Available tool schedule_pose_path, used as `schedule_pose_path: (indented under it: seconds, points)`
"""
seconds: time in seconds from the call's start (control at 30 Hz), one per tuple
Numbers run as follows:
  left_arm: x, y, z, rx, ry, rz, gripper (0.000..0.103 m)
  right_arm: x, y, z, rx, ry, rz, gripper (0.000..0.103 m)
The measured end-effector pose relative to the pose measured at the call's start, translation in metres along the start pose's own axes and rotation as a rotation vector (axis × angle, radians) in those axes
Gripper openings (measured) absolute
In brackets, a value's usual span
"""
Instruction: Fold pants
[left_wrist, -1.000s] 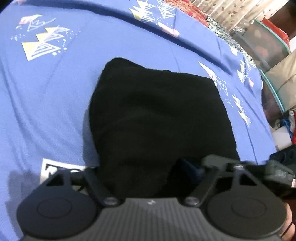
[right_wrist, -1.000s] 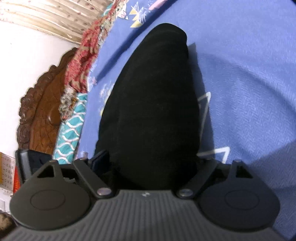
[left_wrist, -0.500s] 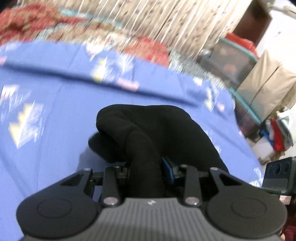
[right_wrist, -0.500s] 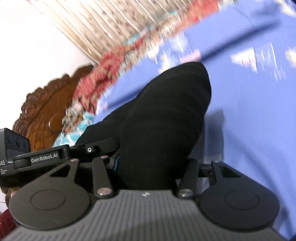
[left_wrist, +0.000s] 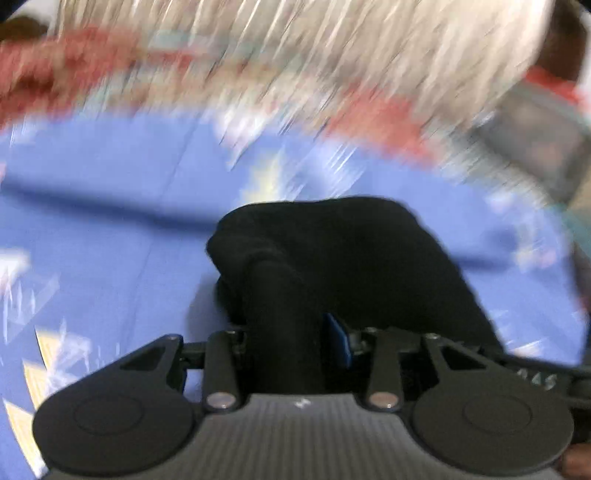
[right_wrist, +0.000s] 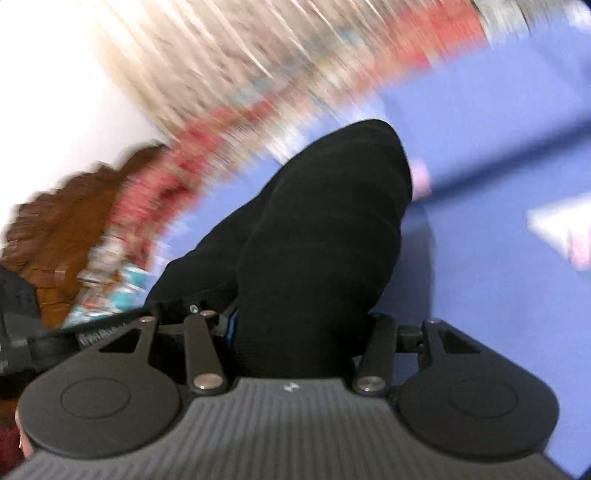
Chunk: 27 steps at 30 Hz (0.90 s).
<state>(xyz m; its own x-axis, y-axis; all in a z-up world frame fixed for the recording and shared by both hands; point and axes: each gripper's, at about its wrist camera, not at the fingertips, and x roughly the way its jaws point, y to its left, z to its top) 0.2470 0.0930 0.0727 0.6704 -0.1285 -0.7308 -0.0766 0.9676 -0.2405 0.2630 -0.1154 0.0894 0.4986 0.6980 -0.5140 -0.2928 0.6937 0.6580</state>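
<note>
The folded black pants (left_wrist: 351, 251) hang lifted over the blue patterned bedsheet (left_wrist: 110, 258). My left gripper (left_wrist: 288, 332) pinches a thick bunched fold at their near edge. Its jaws are easing open slightly with the cloth still pressed between them, and one blue pad (left_wrist: 338, 343) shows beside the fold. In the right wrist view the same pants (right_wrist: 332, 221) bulge up from my right gripper (right_wrist: 301, 332), which is shut on a wide roll of the fabric above the bedsheet (right_wrist: 498, 166). Both sets of fingertips are buried in cloth.
The far background is motion-blurred. A pale curtain (left_wrist: 332, 55) and red patterned bedding (left_wrist: 369, 118) run along the far side of the bed. A carved wooden headboard (right_wrist: 55, 240) stands at the left. A grey box (left_wrist: 535, 147) sits at the far right.
Both grippers closed on the near edge of the pants, then lifted it and carried it towards the far side of the bed. The views tilted up to the curtain and blurred.
</note>
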Motion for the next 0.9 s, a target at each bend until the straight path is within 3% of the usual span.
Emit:
schedule_pose_path:
  seconds: [0.03,0.07,0.13,0.3,0.4,0.53,0.63,0.73,0.9]
  points:
    - [0.020,0.007,-0.007,-0.021,0.068,0.021,0.034,0.018,-0.010,-0.004,0.034,0.055,-0.053,0.055]
    - [0.036,0.014,-0.015,-0.052,0.095,0.045,0.050,0.034,-0.020,-0.011,0.062,0.118,-0.129,0.062]
    - [0.032,0.020,-0.023,-0.099,0.038,0.047,0.060,0.035,-0.032,-0.021,0.102,0.086,-0.111,0.063]
    - [0.011,0.017,-0.027,-0.110,0.049,0.077,0.060,0.009,-0.020,-0.021,0.047,0.073,-0.170,0.077]
    - [-0.021,0.012,-0.033,-0.109,0.024,0.121,0.059,-0.022,-0.010,-0.028,0.028,0.012,-0.187,0.078]
    - [-0.065,0.003,-0.056,-0.069,0.014,0.177,0.066,-0.046,0.009,-0.050,0.018,-0.011,-0.217,0.077]
    - [-0.096,-0.009,-0.080,-0.015,0.015,0.209,0.076,-0.069,0.023,-0.077,-0.002,-0.016,-0.234,0.078]
    - [-0.128,-0.021,-0.112,0.043,0.008,0.243,0.085,-0.092,0.034,-0.101,-0.013,-0.037,-0.251,0.084]
    - [-0.167,-0.034,-0.148,0.077,0.006,0.292,0.099,-0.120,0.055,-0.140,-0.016,-0.060,-0.297,0.087]
